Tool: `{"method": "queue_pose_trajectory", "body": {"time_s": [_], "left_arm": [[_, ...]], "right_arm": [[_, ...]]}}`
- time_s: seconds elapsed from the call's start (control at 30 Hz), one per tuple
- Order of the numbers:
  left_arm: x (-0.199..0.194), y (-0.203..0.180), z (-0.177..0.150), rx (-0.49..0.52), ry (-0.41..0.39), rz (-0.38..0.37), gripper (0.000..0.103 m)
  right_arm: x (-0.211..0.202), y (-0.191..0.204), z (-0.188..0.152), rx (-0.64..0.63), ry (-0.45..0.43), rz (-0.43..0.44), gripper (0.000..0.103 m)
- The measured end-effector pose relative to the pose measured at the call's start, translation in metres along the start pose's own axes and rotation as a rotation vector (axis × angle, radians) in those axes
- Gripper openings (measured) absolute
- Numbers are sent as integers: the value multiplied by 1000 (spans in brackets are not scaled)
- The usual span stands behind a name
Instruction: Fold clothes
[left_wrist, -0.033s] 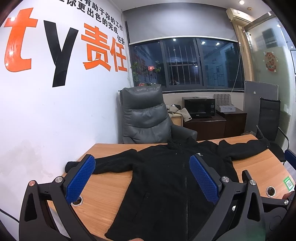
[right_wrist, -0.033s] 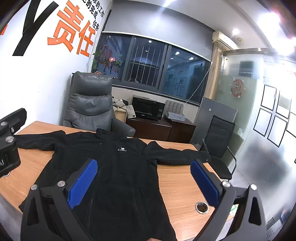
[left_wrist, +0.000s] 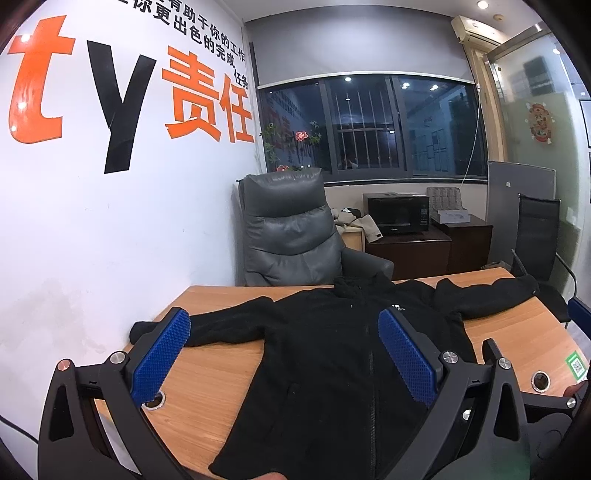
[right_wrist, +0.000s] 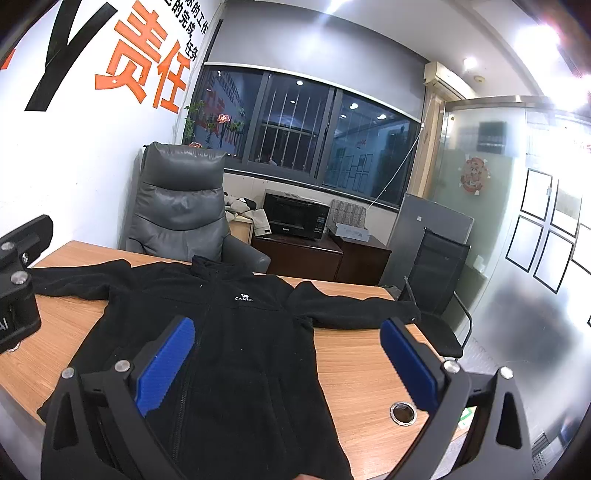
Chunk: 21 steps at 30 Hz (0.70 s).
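Hovering with both grippers, left gripper (left_wrist: 284, 354) and right gripper (right_wrist: 288, 363), spread wide over soft, limp black fleece jacket (right_wrist: 236, 332) lying flat across desk (right_wrist: 354, 354), sleeve cuffs near side edges offering grips.

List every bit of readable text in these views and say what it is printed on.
"CAMEL": white logo on the chest of the black fleece jacket.
"ty": large orange and black letters on the white wall.
"责任": large orange characters on the same wall.
Smaller black Chinese line above them: partly cut off, roughly "有助于你的工作", "更出色的完成", "任务".
Microwave brand mark: too small to read.
Green QR sticker on the desk: illegible.
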<state>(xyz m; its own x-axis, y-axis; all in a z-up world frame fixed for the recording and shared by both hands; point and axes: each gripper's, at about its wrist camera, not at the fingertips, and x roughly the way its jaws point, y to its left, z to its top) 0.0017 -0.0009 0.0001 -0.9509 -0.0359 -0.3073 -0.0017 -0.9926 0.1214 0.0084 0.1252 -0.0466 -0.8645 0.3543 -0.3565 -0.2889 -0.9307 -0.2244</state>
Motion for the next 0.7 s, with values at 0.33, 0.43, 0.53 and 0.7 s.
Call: {"method": "queue_pose_trajectory", "body": {"time_s": [0.33, 0.43, 0.53, 0.7], "left_arm": [[-1, 7, -4, -11, 7, -5, 103], [4, 1, -2, 0, 15, -4, 103], [3, 1, -3, -1, 15, -6, 103], [7, 0, -5, -2, 20, -9, 103]], "right_arm": [[-3, 5, -3, -1, -2, -4, 103], [-1, 5, -5, 9, 1, -4, 103], [0, 2, -1, 9, 8, -3, 103], [2, 0, -1, 15, 12, 3, 103]]}}
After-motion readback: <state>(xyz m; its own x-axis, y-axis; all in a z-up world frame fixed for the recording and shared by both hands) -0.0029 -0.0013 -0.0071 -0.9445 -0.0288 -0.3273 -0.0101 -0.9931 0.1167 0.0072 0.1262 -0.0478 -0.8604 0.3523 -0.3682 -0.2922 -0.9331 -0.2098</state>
